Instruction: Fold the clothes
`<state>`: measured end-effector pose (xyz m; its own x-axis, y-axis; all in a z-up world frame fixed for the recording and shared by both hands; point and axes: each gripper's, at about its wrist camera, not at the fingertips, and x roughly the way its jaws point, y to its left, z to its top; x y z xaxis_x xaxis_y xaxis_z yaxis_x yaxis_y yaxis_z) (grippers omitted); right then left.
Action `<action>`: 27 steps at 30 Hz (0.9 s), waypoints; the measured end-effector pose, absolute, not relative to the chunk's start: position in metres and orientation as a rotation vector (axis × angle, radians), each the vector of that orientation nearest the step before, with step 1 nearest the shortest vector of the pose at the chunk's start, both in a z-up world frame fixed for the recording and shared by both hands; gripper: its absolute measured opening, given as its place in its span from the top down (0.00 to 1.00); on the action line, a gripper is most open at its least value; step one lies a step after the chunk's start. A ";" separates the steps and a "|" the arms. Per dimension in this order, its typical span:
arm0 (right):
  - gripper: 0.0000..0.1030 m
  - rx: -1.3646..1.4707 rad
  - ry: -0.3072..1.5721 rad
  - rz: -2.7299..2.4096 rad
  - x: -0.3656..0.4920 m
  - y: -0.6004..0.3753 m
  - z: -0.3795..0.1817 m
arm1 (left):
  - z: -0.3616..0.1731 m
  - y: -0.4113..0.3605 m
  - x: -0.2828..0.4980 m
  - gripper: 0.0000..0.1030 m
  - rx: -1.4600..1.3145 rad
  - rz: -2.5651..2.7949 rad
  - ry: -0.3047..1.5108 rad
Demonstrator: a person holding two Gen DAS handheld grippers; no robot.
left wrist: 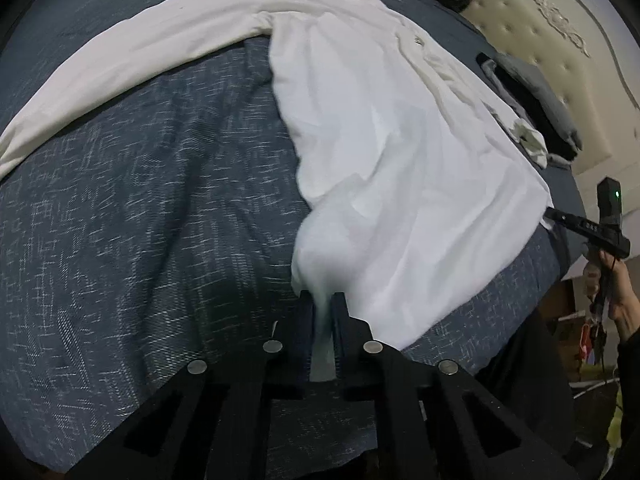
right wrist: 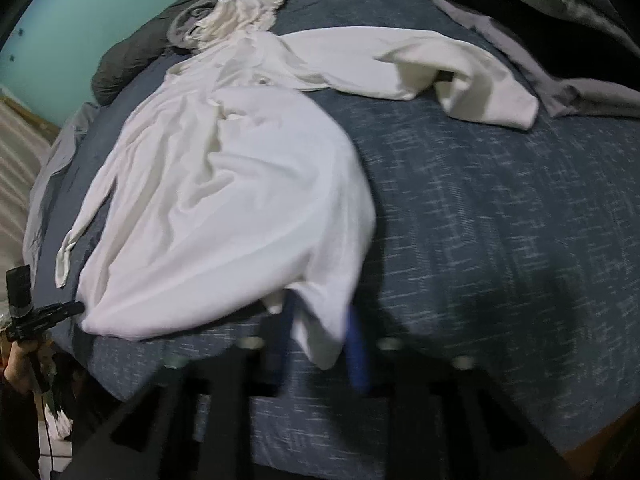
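Note:
A white long-sleeved garment (left wrist: 400, 140) (right wrist: 224, 200) lies spread on a blue flecked bedspread (left wrist: 140, 220) (right wrist: 500, 220). One sleeve (left wrist: 140, 48) (right wrist: 440, 64) stretches out sideways. My left gripper (left wrist: 322, 300) is shut on one bottom hem corner, which is pinched between its black fingers; in the right wrist view it shows at the garment's left corner (right wrist: 74, 308). My right gripper (right wrist: 320, 332) is blurred, with the other hem corner filling the gap between its blue-padded fingers and hanging down. In the left wrist view it (left wrist: 554, 214) meets that corner.
A cream tufted headboard (left wrist: 560, 40) stands at the far right. Grey clothes (right wrist: 560, 80) and a dark bundle (right wrist: 120, 68) lie along the bed's far side. A hand (left wrist: 624, 292) holds the right gripper's handle beyond the bed edge.

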<state>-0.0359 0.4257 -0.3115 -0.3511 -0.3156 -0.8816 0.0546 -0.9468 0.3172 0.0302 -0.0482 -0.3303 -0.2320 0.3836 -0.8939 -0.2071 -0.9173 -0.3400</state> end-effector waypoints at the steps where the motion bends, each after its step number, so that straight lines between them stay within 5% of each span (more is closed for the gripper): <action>1: 0.92 1.628 -0.326 -2.385 -0.036 0.423 -0.309 | -0.327 -0.047 0.032 0.94 -1.650 2.202 -0.187; 13: 0.95 1.468 -0.272 -2.330 -0.012 0.435 -0.238 | -0.297 -0.085 0.050 0.95 -1.616 2.264 -0.173; 27: 0.95 1.636 -0.213 -2.247 0.012 0.411 -0.314 | -0.329 -0.119 0.062 0.92 -1.685 2.264 -0.315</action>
